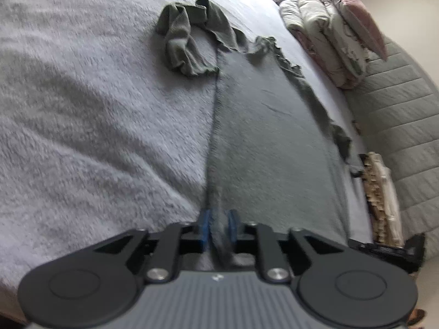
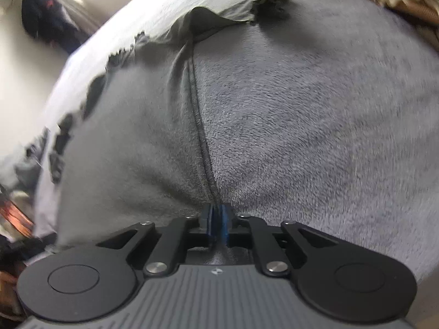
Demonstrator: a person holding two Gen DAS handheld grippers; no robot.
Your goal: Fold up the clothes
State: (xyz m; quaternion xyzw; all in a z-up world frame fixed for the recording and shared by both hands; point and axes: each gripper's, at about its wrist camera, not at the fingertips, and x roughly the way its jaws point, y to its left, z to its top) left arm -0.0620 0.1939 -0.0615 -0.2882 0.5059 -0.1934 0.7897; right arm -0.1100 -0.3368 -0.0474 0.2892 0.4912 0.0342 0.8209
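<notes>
Each tool — left (image 1: 219,226) and right (image 2: 218,220) — has a ribbed grey body bearing a small white mark, matte black linkage arms with round discs and silver screws, and blue-padded fingers (image 1: 205,226).

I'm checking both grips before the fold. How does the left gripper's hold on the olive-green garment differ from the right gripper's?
The left gripper pinches a thick bunch of the olive-green knit garment, so its blue pads stand visibly apart; the right gripper has its blue pads almost together on a thin hem. Ahead of the left gripper the garment ends in a crumpled sleeve; ahead of the right it ends in a frilled edge. Both are shut on the same garment, over the grey fleece blanket.
</notes>
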